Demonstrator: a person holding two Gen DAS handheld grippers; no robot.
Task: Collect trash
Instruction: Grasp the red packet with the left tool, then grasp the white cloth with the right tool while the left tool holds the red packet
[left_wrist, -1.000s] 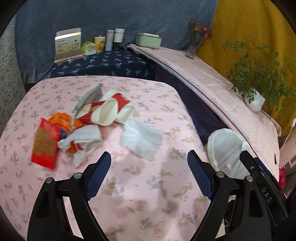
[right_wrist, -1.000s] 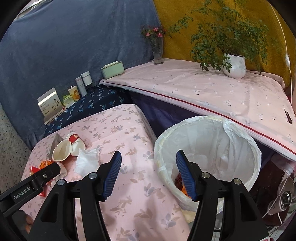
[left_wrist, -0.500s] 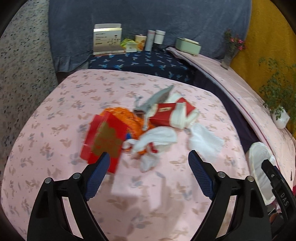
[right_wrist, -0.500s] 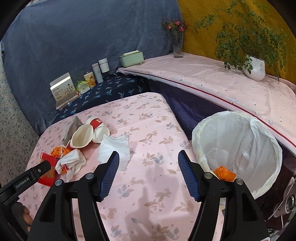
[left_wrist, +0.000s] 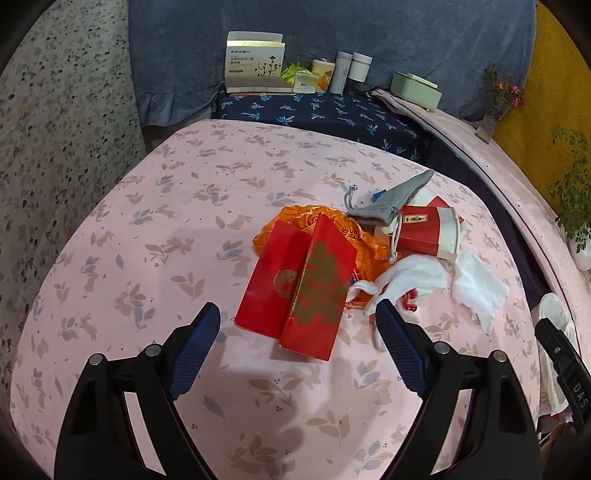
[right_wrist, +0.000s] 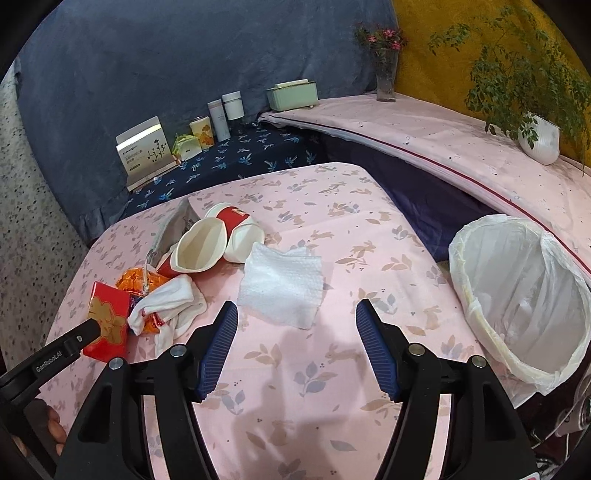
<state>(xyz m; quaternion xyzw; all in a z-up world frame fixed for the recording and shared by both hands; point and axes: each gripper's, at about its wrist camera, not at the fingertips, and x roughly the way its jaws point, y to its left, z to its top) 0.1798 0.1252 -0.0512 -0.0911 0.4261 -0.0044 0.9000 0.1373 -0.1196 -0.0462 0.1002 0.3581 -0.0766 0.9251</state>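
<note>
Trash lies in a pile on the pink table (left_wrist: 155, 229): red envelopes (left_wrist: 299, 288) (right_wrist: 107, 321), an orange wrapper (left_wrist: 332, 221), a white crumpled cloth (left_wrist: 410, 277) (right_wrist: 170, 302), red-and-white paper cups (left_wrist: 432, 232) (right_wrist: 203, 247), a grey pouch (left_wrist: 399, 199) and a white tissue (left_wrist: 478, 286) (right_wrist: 282, 284). My left gripper (left_wrist: 293, 334) is open and empty, just in front of the red envelopes. My right gripper (right_wrist: 295, 332) is open and empty, just in front of the tissue. A bin lined with a white bag (right_wrist: 524, 295) stands right of the table.
A dark blue shelf (left_wrist: 325, 107) behind the table carries a box, cans and bottles. A pink ledge (right_wrist: 461, 136) at the right carries a green box, a flower vase (right_wrist: 386, 79) and a potted plant (right_wrist: 539, 136).
My left gripper has swung left from the tissue to face the red envelopes. My right gripper has swung from over the bin to the table, facing the tissue. Both stayed open.
</note>
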